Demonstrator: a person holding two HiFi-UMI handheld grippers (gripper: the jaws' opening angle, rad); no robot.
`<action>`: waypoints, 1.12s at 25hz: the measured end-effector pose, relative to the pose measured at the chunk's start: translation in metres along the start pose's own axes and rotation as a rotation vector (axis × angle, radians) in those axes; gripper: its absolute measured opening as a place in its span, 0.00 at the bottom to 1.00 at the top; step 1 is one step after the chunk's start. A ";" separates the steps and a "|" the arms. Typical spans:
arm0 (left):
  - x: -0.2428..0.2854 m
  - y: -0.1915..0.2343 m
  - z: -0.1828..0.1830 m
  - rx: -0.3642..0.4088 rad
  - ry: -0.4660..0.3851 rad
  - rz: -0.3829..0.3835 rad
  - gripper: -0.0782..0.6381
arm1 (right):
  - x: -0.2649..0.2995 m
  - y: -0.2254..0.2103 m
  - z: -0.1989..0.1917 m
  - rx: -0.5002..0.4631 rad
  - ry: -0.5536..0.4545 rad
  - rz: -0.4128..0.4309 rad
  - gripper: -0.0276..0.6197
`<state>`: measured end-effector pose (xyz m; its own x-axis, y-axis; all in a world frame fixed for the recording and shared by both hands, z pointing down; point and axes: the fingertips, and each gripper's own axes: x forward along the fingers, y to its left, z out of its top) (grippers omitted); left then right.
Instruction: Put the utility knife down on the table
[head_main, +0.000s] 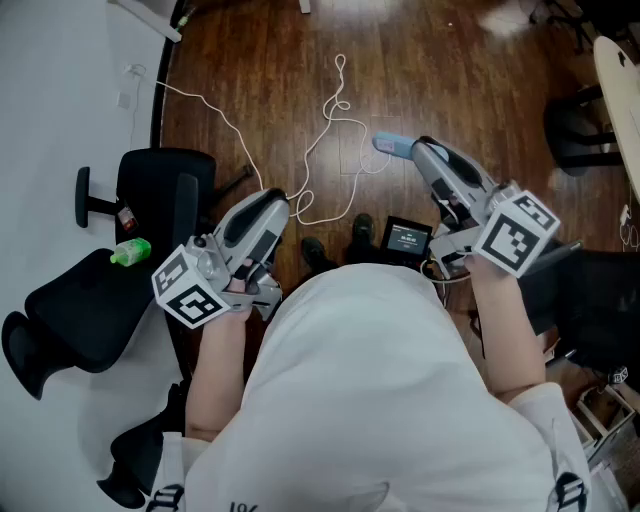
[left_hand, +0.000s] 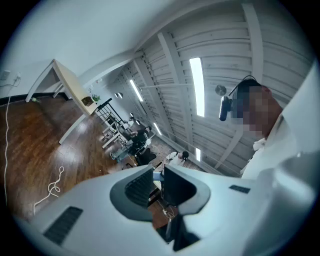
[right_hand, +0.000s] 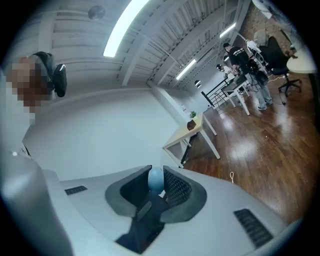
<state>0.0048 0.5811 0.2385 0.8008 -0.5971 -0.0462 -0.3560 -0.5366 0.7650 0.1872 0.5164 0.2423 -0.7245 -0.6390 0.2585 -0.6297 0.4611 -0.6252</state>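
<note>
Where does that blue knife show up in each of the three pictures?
Head view: utility knife, upper middle, at the right hand-held gripper's tip.
Left gripper view: not in it.
Right gripper view: bottom centre, between that gripper's jaws.
Shared landmark: the white cord on the wooden floor.

Plenty of open wooden floor (head_main: 470, 90) out front, just a white cable (head_main: 330, 120) looping across it. Left side's tight: a black office chair (head_main: 100, 290) with a green bottle (head_main: 130, 252) on the seat sits just beside the left gripper (head_main: 275, 200). A small screen unit (head_main: 406, 238) stands on the floor between the arms, next to the shoes (head_main: 362, 228). On the right, dark clutter (head_main: 590, 300) crowds the forearm, with a dark chair (head_main: 575, 125) and a pale tabletop (head_main: 615, 70) edge further out.
</note>
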 end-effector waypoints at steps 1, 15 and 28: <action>0.002 0.001 0.002 0.005 -0.001 -0.004 0.20 | 0.000 -0.003 0.000 -0.002 0.000 -0.009 0.15; 0.005 0.016 0.021 0.056 -0.074 0.044 0.20 | 0.000 -0.026 -0.004 -0.014 0.029 0.003 0.15; 0.091 0.061 0.062 0.049 -0.039 0.050 0.20 | 0.039 -0.099 0.048 0.038 0.036 -0.005 0.15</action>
<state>0.0261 0.4576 0.2411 0.7624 -0.6462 -0.0351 -0.4188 -0.5340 0.7344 0.2350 0.4165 0.2791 -0.7314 -0.6183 0.2875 -0.6227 0.4339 -0.6511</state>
